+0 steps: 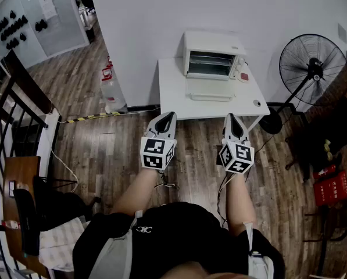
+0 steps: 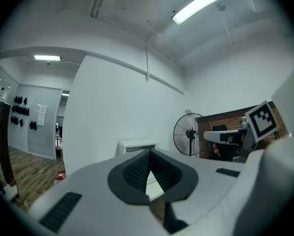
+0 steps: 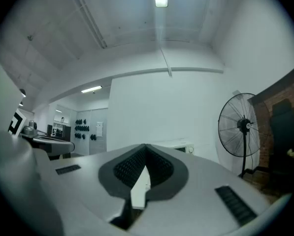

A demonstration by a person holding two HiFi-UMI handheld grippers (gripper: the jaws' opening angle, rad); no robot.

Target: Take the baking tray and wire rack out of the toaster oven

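We hold both grippers level just short of the white table's (image 1: 173, 100) near edge. The left gripper (image 1: 171, 116) and the right gripper (image 1: 231, 118) each have their jaws pressed together on nothing. The toaster oven (image 1: 211, 56) stands at the table's back edge, its door (image 1: 210, 89) folded down open. Layers show in its cavity (image 1: 209, 64), too small for us to tell tray from rack. A standing fan (image 1: 312, 63) is right of the table.

White toaster oven (image 1: 211, 56) on a white table (image 1: 173, 93), far centre; black fan (image 1: 311, 63), far right; brown wood-plank floor (image 1: 109, 150); pale grey left gripper (image 1: 171, 116) and right gripper (image 1: 229, 118) bearing black-and-white square-patterned cubes (image 1: 157, 153); red box (image 1: 331, 188), near right.
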